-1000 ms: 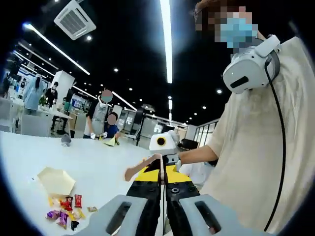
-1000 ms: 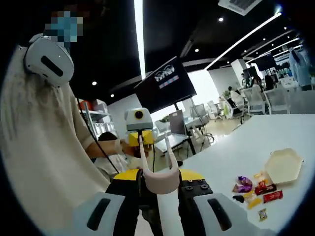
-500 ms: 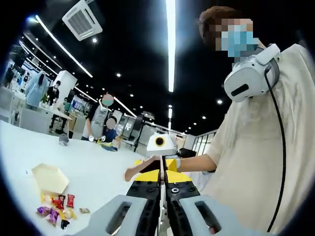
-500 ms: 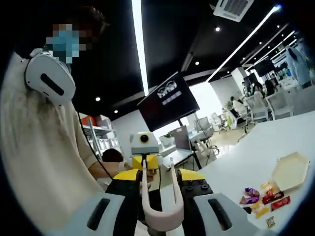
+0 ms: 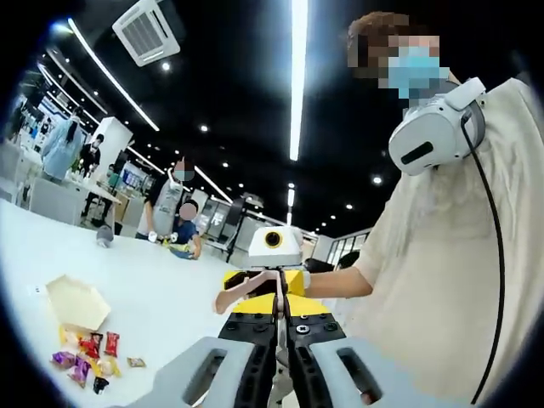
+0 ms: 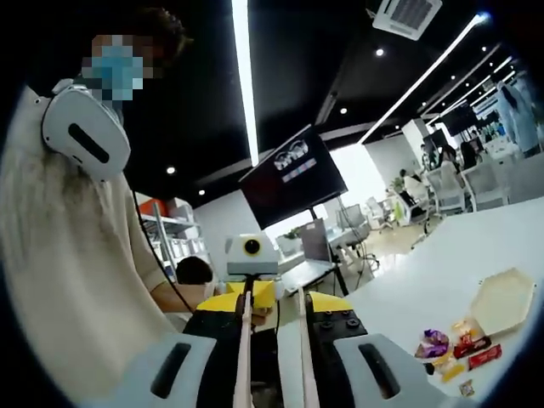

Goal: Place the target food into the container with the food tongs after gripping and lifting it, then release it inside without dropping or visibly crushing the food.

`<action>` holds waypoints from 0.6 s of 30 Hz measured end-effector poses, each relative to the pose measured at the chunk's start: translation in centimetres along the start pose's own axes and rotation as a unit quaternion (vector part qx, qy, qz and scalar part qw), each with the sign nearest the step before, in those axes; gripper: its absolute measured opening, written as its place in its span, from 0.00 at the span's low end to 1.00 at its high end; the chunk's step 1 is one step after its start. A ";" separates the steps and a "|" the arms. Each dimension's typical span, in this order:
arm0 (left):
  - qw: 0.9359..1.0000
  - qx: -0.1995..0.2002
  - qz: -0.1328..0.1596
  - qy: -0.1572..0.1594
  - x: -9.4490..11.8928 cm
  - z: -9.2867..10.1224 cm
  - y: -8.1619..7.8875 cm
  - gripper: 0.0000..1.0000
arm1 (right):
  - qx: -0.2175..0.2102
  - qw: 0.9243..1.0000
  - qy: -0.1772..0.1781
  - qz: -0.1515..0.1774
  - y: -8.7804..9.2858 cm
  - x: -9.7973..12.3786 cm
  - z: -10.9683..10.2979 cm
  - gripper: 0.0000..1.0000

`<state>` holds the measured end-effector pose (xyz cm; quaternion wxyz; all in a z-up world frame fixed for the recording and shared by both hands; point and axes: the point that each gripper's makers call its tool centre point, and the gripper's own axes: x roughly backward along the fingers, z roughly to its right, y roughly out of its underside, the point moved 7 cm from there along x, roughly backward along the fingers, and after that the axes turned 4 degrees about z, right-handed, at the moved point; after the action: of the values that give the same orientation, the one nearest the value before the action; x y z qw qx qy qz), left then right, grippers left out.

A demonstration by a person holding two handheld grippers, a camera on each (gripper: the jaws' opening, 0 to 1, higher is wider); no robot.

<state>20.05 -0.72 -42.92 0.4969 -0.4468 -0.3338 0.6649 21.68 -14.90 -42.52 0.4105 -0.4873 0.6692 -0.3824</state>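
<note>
- In the right gripper view, the right claw point(image 6: 270, 374) holds the pale food tongs point(image 6: 244, 357) between its jaws. Half a second ago the bowed end of the tongs showed; now only two thin arms rise from the bottom, so the tongs sit deeper in the grip.
- The left claw point(image 5: 278, 357) has its jaws pressed together on nothing.
- The wrapped candies point(image 6: 449, 347), the target food, lie on the white bench point(image 6: 408, 289) just beside the pale hexagonal container point(image 6: 501, 299), far from both claws.
- I judge that picking up has not yet begun.
</note>
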 end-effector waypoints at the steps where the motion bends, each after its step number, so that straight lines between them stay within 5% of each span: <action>1: 1.000 0.001 0.003 0.000 0.0 -0.1 0.0 0.00 | 0.001 1.000 0.001 0.000 0.0 0.0 0.0 0.28; 18: 0.998 0.027 0.049 -0.004 0.1 -0.4 0.4 0.00 | 0.000 1.000 0.008 0.009 -0.1 -0.1 0.2 0.29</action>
<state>20.28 -0.70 -43.44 0.4743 -0.4466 -0.2954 0.6988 21.94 -14.85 -42.53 0.4087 -0.4780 0.6767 -0.3829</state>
